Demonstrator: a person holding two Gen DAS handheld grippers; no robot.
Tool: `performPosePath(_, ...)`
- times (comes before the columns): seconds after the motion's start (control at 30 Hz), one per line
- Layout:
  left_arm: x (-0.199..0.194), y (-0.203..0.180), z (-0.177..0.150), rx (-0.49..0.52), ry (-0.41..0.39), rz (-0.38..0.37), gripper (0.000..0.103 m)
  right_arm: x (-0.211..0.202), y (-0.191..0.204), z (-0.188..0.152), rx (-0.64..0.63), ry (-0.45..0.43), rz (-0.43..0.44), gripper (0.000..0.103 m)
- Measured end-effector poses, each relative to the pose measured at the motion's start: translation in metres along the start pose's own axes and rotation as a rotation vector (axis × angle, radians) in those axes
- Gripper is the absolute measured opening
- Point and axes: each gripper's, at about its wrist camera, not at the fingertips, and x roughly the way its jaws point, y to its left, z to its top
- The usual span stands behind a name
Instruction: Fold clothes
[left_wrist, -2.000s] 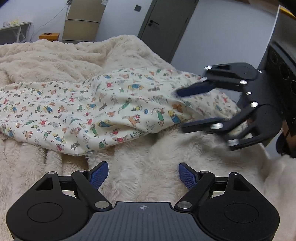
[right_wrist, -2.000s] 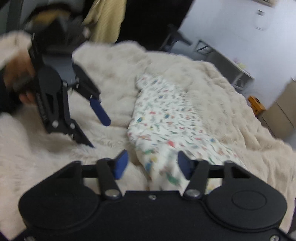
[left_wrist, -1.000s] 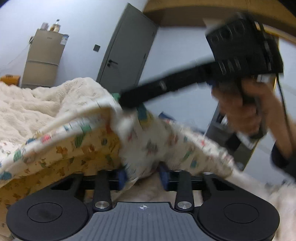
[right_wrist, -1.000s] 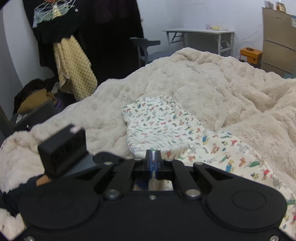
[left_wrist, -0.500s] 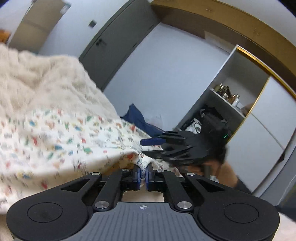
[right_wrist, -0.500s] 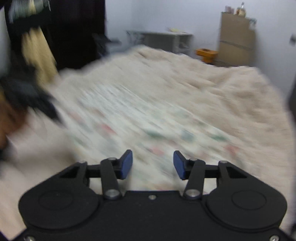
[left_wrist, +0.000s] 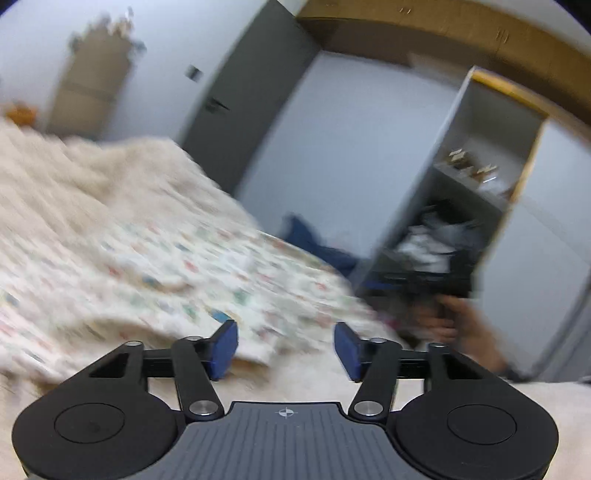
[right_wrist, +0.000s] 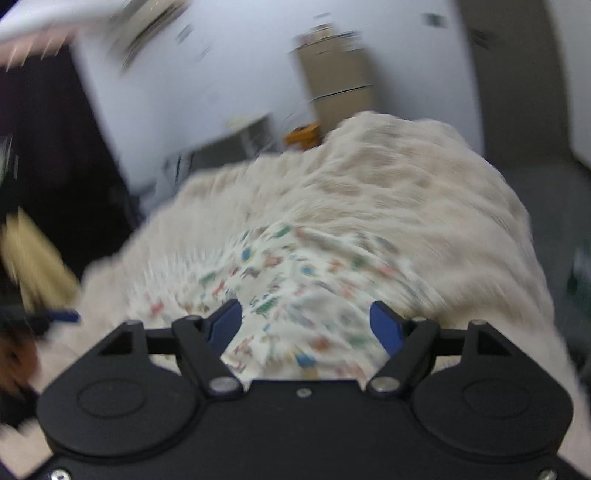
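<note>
I had both tools, left and right, spread and empty. The garment lay mid-frame on the bed: light, limp; I'd pinch a hem corner.

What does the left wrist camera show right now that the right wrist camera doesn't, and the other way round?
Only the left wrist view shows the open white shelf unit, the grey door and the hand holding the other gripper.

Only the right wrist view shows the orange box on the floor and the dark hanging clothes.

Both show the printed garment lying on the fluffy cream blanket; the left gripper and right gripper each have open, empty jaws. Both views are blurred.
</note>
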Motion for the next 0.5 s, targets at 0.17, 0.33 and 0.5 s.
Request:
performPosePath(0.17,0.025,-0.02,-0.011,-0.016,-0.034,-0.075,0.074,0.011,-0.061,-0.026,0.284,0.097,0.053,0.076)
performPosePath(0.33,0.05,-0.023,-0.031,0.013,0.018,-0.093,0.077,0.059,-0.093,-0.052,0.552,0.132,0.267,0.074)
performPosePath(0.5,0.06,-0.004,-0.048,-0.013,0.08,0.001,0.077,0.093,-0.104,-0.056,0.717,-0.018,0.337,0.043)
